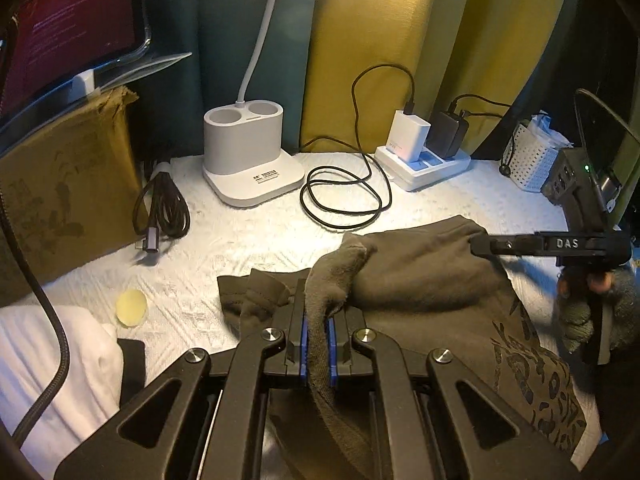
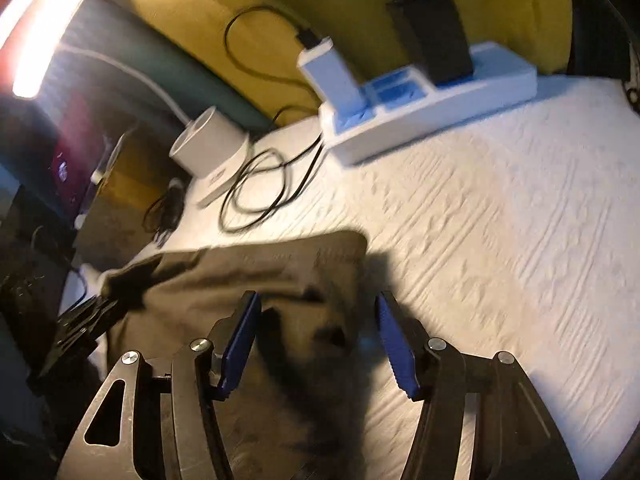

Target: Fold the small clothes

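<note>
An olive-green garment [image 1: 420,280] with a dark print lies rumpled on the white textured cover [image 1: 240,248]. My left gripper [image 1: 318,312] is shut on a raised fold of its near edge, and the cloth runs up between the blue pads. In the left wrist view my right gripper [image 1: 480,246] reaches in from the right, held by a gloved hand, its tip at the garment's far right corner. In the blurred right wrist view its jaws [image 2: 317,298] stand apart over the garment [image 2: 240,272], with that corner between the blue pads but not pressed. My left gripper [image 2: 80,320] shows at the left.
Along the back stand a white lamp base [image 1: 248,152], a coiled black cable [image 1: 340,196] and a power strip with chargers [image 1: 424,164]. A cardboard box [image 1: 60,184] and a bundled cable [image 1: 164,212] sit at the left. A white basket [image 1: 528,160] is at the right, a yellow disc [image 1: 131,307] and white cloth [image 1: 60,360] near left.
</note>
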{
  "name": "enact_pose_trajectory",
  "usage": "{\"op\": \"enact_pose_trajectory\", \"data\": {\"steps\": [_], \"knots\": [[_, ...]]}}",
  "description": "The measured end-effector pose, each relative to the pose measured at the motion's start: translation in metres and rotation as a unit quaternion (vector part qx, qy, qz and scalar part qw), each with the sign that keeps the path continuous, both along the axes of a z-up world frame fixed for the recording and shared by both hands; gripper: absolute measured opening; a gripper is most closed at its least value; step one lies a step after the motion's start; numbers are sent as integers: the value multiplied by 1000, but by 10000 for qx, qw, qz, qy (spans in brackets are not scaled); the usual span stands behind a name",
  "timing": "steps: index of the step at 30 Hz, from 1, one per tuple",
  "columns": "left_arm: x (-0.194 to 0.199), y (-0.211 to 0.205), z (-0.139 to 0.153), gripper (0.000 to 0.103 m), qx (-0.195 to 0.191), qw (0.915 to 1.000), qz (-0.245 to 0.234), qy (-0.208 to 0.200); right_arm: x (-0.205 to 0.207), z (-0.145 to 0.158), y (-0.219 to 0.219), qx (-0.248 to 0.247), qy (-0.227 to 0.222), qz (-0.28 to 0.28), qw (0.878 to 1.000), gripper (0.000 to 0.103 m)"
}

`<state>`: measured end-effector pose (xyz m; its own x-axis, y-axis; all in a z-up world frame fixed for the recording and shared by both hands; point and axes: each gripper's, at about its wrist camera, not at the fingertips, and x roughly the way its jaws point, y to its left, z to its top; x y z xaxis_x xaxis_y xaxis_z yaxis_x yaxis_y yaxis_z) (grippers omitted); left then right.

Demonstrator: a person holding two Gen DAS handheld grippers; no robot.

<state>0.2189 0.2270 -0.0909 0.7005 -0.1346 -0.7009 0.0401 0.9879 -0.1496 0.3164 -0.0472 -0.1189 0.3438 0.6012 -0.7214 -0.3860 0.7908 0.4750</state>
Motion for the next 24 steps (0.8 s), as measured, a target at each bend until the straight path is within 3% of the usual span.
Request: {"op": "enact_pose_trajectory", "data": {"steps": [4,8,10,11,12,14,20,24], "knots": [[-5,0,1,6,-18,10000,-50,-20,-15,2,1,56,88,31,9999,61],[-1,6,-8,6,-94,9999,-50,63,-9,3,14,45,-144,215,9997,58],[5,11,-14,6,-208,9997,-49,105,1,5,25,90,-291,291,9991,49],[9,16,-19,6,-314,9994,-28,169,7,5,30,53,-321,303,9990,41],[14,21,-24,6,-402,9988,40,266,13,3,36,41,-370,363,9986,26],[19,29,-28,6,-502,9981,128,325,21,1,44,-7,-432,512,9978,14],[18,33,-34,6,-405,9978,289,441,32,-9,48,-28,-516,529,9973,15],[16,29,-31,7,-221,9984,338,390,17,-4,43,-566,-854,345,9941,15]]}}
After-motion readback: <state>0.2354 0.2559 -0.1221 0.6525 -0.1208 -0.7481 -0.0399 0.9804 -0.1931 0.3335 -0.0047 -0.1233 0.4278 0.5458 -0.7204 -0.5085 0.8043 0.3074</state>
